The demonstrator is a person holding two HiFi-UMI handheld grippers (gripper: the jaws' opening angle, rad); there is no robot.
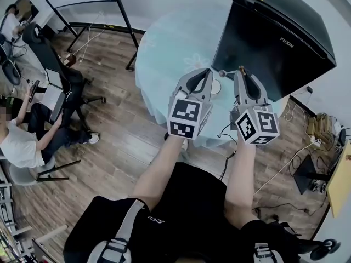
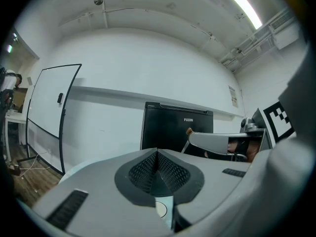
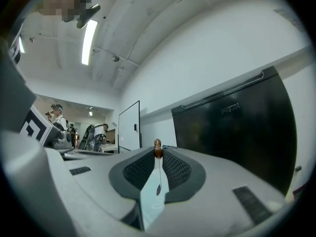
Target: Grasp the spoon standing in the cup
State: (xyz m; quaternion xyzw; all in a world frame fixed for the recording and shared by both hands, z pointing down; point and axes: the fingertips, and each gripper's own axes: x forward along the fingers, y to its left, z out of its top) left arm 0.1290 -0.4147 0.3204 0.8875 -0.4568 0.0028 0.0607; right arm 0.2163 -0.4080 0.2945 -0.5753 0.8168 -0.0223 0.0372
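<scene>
My right gripper (image 1: 241, 73) is shut on the spoon (image 3: 158, 151). Its brown wooden end pokes out above the pads, and the thin stem and small bowl hang down between the jaws. The spoon is clear of the white cup (image 1: 215, 86), which stands on the round pale-blue table (image 1: 164, 53) between the two grippers. My left gripper (image 1: 204, 73) hovers just left of the cup, shut with nothing in it. In the left gripper view its pads meet at the tips (image 2: 158, 153), and the cup (image 2: 161, 210) shows through the slit below them. The right gripper (image 2: 197, 138) shows there at the right with the spoon's brown end (image 2: 188, 131).
A black FUXIN fridge (image 1: 274, 37) stands behind the table at the right. A whiteboard stand (image 1: 93, 15) is at the back left. A seated person (image 1: 22, 141) and office chairs (image 1: 68, 84) are at the left. Cables (image 1: 307, 147) lie on the wooden floor at the right.
</scene>
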